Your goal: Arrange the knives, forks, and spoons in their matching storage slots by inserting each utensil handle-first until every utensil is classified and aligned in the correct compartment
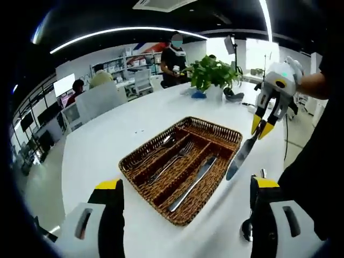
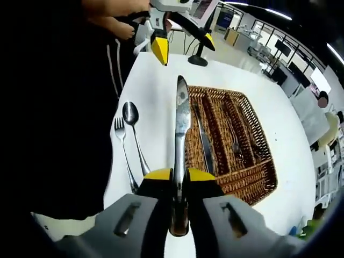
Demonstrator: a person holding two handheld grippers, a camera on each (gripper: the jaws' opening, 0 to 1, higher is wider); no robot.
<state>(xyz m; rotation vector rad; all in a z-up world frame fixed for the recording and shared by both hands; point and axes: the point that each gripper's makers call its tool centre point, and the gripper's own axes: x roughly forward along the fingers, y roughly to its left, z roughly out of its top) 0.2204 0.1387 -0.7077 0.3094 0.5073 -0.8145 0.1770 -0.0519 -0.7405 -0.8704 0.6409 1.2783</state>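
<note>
A wicker tray (image 1: 213,125) with three long slots lies on the white table (image 1: 123,123). One knife (image 1: 194,183) rests in its right slot, a fork (image 1: 173,161) in the middle slot, and more cutlery in the left slot (image 1: 156,149). My right gripper (image 2: 180,175) is shut on the handle of a second knife (image 2: 181,118), blade pointing forward, held beside the tray's (image 2: 248,185) edge. Seen from the left gripper view, that right gripper (image 1: 263,127) hangs over the tray's right side with the knife (image 1: 240,156). My left gripper (image 1: 186,184) is open and holds nothing. A spoon (image 2: 133,131) and a fork (image 2: 123,153) lie on the table.
The left gripper (image 2: 184,42) shows beyond the knife tip, open. A person's dark clothing (image 2: 64,118) borders the table's near edge. A potted plant (image 1: 212,72) and a black stand base (image 2: 198,60) sit near the table's ends. People and chairs are at the far side.
</note>
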